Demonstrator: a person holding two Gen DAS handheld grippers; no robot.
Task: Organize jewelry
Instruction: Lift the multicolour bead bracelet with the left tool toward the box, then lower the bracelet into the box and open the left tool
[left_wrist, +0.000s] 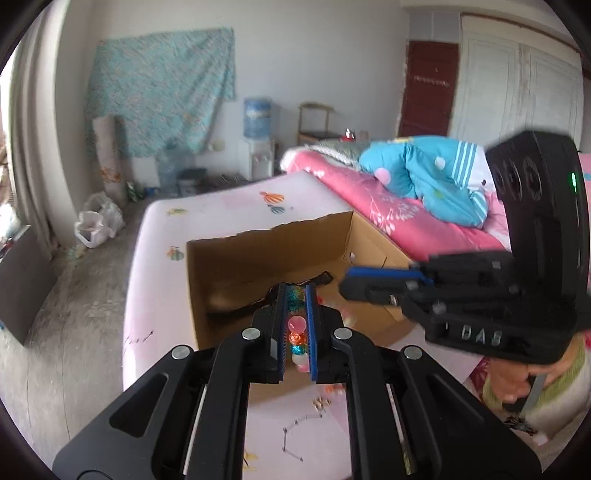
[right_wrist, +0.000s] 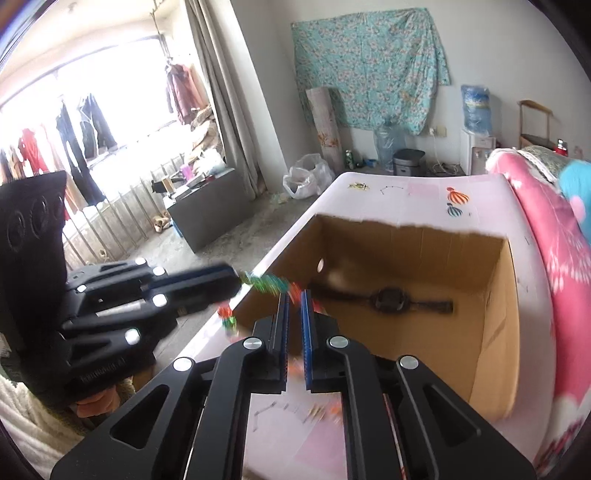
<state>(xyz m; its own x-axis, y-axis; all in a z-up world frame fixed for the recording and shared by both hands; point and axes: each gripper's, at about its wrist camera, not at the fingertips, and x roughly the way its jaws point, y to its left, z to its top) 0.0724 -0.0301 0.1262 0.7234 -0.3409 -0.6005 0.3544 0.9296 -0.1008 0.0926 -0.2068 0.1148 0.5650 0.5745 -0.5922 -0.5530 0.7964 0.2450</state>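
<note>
A string of colourful beads (left_wrist: 297, 326) is pinched between the blue pads of my left gripper (left_wrist: 295, 291), which is shut on it. My right gripper (left_wrist: 345, 284) comes in from the right, level with the left one. In the right wrist view the blurred beads (right_wrist: 267, 284) run from the left gripper (right_wrist: 238, 282) to my right gripper (right_wrist: 294, 293), whose pads are shut on the other end. Both grippers hang over the near left rim of an open cardboard box (right_wrist: 495, 332). A black wristwatch (right_wrist: 388, 301) lies flat on the box floor.
The box (left_wrist: 266, 232) stands on a table with a pale pink cloth (left_wrist: 221, 206). Small loose trinkets (left_wrist: 321, 402) lie on the cloth in front of the box. A bed with a pink quilt (left_wrist: 369, 199) borders the table on the right; bare floor lies to the left.
</note>
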